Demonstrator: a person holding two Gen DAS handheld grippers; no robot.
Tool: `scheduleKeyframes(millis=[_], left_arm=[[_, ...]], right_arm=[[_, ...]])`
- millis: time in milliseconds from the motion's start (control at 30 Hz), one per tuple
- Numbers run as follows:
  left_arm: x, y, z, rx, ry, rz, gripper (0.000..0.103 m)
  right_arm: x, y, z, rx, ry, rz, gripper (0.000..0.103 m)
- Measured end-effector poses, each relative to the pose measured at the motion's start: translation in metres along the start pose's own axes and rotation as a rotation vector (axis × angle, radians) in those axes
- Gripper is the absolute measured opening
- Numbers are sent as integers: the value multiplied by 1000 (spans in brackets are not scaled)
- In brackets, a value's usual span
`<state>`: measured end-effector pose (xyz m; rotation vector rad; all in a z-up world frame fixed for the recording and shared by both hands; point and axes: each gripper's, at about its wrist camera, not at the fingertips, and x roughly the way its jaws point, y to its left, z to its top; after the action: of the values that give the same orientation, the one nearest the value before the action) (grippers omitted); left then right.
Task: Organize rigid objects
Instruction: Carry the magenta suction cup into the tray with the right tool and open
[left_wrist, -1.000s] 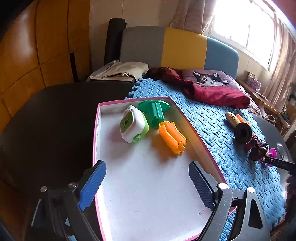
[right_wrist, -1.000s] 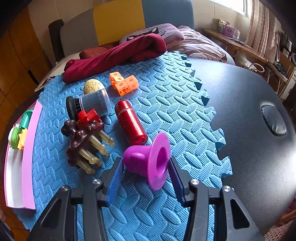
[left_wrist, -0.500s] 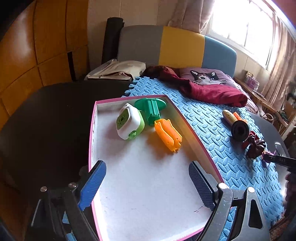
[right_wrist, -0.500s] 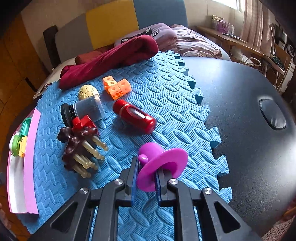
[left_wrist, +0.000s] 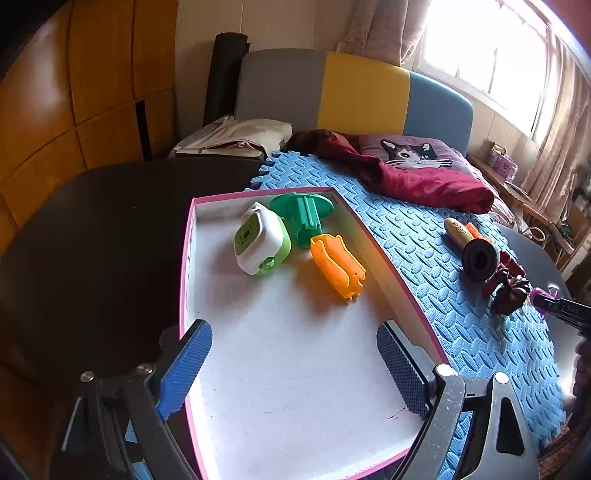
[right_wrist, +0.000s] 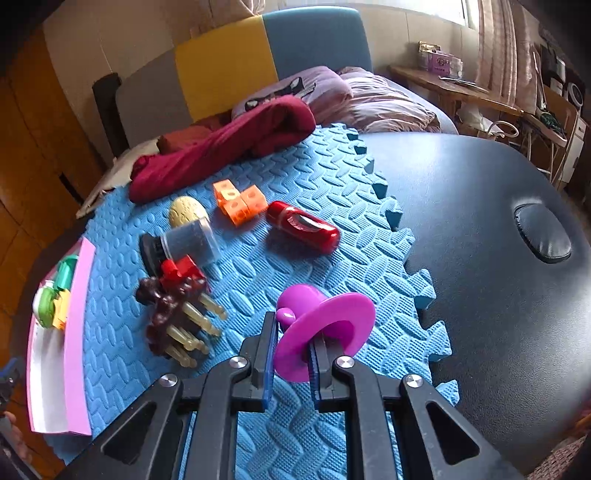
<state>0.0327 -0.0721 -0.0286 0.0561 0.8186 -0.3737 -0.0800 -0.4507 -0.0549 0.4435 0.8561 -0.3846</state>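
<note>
Bright daylight floods from the blown-out window (left_wrist: 480, 48), while fisheye bending darkens every corner.

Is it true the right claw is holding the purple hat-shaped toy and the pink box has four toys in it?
Not quite. The right claw does hold the purple hat-shaped toy, but the pink box has three toys: a white and green gadget, a green spool and an orange piece. The left wrist view shows this.

The purple funnel-shaped piece (right_wrist: 325, 325) looks like smooth matt plastic. The red bottle (right_wrist: 303, 226) is glossy, like metal. The blue mat (right_wrist: 280, 266) is embossed foam, and the table (right_wrist: 480, 258) beneath looks like dark padded leather. The gripper pads (left_wrist: 400, 365) have a rough knurled texture.
</note>
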Motion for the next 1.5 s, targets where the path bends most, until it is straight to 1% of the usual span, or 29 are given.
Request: scheduleKeyframes(millis=[133,200,300,400,567,700,833,900,933,967,1000,1033,1100,1133,1167,1200,1267,1333,1400,1433,1467,1500], left_arm=[[-6,6,-1,-7,-11,9,91],[-9,12,0,-16,-16,14,91],[-14,20,2,-31,-28,20,91],[-17,30,3,-46,-38,30,92],[-22,47,2,-81,-49,48,92],[-29,61,4,-115,-68,66,92],[-37,77,1,-134,-81,94,91],[-39,85,0,-148,-83,109,91],[-39,90,-2,-158,-82,116,92],[-39,94,-3,-168,-80,122,91],[-39,97,-4,-176,-78,127,92],[-38,99,-5,-183,-77,132,92],[-35,103,-8,-193,-65,135,91],[-34,103,-9,-194,-62,135,91],[-32,103,-10,-192,-58,138,91],[-29,103,-10,-188,-49,138,91],[-27,102,-9,-187,-48,141,91],[-23,100,-7,-183,-41,145,91],[-21,98,-6,-181,-42,143,92],[-20,96,-5,-174,-40,145,92],[-20,96,-4,-171,-37,145,92],[-19,95,-2,-170,-33,144,92]], right_arm=[[-11,5,1,-16,-54,35,13],[-17,7,1,-21,-79,70,13],[-22,20,-1,-47,-93,99,13],[-32,42,-4,-83,-113,141,13],[-41,107,-10,-179,-106,291,13],[-31,181,-17,-295,-58,421,13],[-18,241,-24,-383,-6,511,13],[-8,264,-27,-412,46,550,13],[3,278,-27,-422,103,583,14],[9,285,-30,-423,133,598,14],[17,295,-31,-434,152,598,15],[27,306,-34,-458,162,575,15],[48,321,-37,-479,206,553,23],[56,326,-39,-497,234,539,30],[60,328,-39,-511,242,524,36],[61,329,-40,-523,244,516,38],[53,323,-38,-539,249,551,46],[40,308,-31,-546,233,583,46],[26,286,-21,-537,215,618,46],[17,266,-10,-524,187,626,46],[10,248,0,-509,147,613,47],[3,222,13,-484,101,581,47]])
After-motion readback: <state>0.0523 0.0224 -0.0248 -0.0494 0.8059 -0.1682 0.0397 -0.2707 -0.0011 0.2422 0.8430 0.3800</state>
